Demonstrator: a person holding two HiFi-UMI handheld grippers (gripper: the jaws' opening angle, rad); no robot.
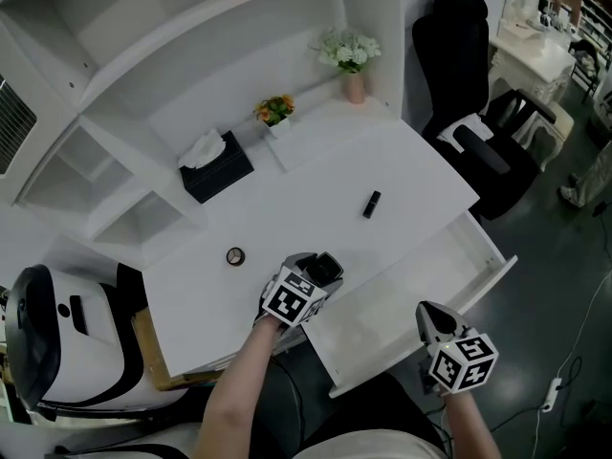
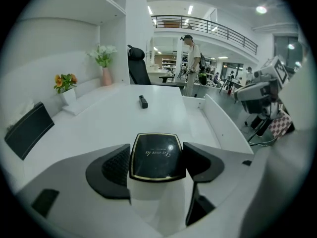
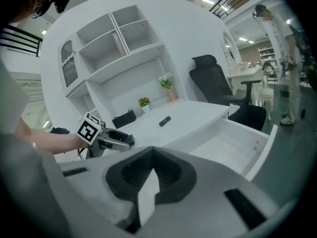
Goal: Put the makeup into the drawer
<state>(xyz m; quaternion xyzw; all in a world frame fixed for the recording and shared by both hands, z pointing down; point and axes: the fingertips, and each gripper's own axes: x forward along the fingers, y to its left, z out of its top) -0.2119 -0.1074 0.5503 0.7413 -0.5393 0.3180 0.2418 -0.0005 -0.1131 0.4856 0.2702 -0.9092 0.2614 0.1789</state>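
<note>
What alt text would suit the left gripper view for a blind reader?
The left gripper clamps a square black makeup compact with a gold rim over the white desk. Beyond lie a small black tube and the open white drawer.

Glossy compact [image 2: 156, 155] (gilt rim); matt desk [image 2: 106, 125]

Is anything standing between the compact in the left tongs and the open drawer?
Nothing visible does. The compact, gripped in the left tongs, is right beside the open drawer, and no object lies between them.
</note>
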